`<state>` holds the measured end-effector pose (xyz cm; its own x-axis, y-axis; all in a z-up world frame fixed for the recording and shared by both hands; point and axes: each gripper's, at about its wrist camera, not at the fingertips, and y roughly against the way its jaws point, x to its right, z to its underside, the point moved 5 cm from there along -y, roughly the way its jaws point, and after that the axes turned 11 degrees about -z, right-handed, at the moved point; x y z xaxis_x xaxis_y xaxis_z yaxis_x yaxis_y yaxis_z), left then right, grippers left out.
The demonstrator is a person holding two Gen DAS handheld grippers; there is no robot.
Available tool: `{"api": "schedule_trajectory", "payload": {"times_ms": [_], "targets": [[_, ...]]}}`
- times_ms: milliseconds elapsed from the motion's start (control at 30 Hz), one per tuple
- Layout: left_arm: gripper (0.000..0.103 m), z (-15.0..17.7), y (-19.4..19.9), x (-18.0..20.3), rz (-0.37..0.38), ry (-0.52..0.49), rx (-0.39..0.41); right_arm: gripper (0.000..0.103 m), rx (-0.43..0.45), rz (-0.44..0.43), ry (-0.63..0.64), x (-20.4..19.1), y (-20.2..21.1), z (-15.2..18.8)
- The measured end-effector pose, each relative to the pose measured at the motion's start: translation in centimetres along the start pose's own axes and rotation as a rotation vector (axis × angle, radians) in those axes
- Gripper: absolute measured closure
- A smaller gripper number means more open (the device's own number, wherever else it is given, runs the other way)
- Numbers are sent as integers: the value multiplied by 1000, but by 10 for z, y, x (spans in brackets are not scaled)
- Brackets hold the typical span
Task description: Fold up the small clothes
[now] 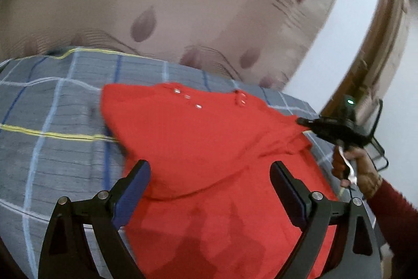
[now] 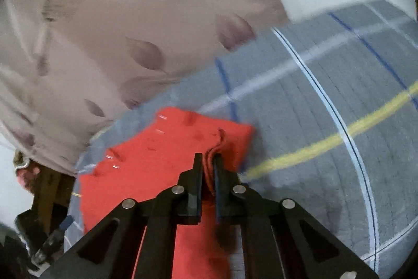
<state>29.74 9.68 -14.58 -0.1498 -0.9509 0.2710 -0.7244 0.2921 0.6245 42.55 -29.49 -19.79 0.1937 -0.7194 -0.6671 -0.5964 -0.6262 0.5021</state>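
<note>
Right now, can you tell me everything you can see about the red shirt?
The red shirt is small and looks soft and knitted. It has little shiny snaps near the top. It lies mostly flat on the grey checked blanket, with some wrinkles. The right gripper is shut on a bunched fold at one edge. The left gripper hangs open over it, not pinching it.

red garment [image 1: 198, 148], grey plaid bedcover [image 1: 60, 106], leaf-print curtain [image 1: 156, 4]
</note>
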Motion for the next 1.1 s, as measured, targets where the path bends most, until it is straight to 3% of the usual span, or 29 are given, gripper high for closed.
{"api": "schedule_trajectory", "payload": {"times_ms": [167, 300, 333, 400, 500, 600, 700, 767, 900, 1100], "targets": [[11, 26, -18, 27, 100, -31, -109, 97, -6, -24, 9, -1, -7, 8], [11, 39, -46, 31, 117, 4, -230, 97, 5, -28, 6, 0, -3, 7], [11, 38, -50, 31, 118, 16, -230, 97, 6, -28, 8, -1, -3, 9], [11, 32, -53, 29, 96, 17, -213, 96, 4, -26, 11, -2, -4, 10], [11, 18, -64, 13, -40, 46, -175, 96, 3, -25, 2, 0, -5, 11], [11, 10, -52, -29, -169, 226, -99, 96, 6, -17, -6, 3, -5, 13], [11, 18, -36, -64, -161, 396, -58, 96, 7, -7, -2, 4, -6, 14], [10, 22, -22, -78, -297, 402, -31, 96, 6, 4, 10, 4, -6, 15], [10, 26, -1, -95, -303, 470, 11, 92, 14, -39, 23, -4, -5, 16], [10, -18, 1, -60, -170, 284, 76, 91, 45, -61, 25, -8, 8, 12]]}}
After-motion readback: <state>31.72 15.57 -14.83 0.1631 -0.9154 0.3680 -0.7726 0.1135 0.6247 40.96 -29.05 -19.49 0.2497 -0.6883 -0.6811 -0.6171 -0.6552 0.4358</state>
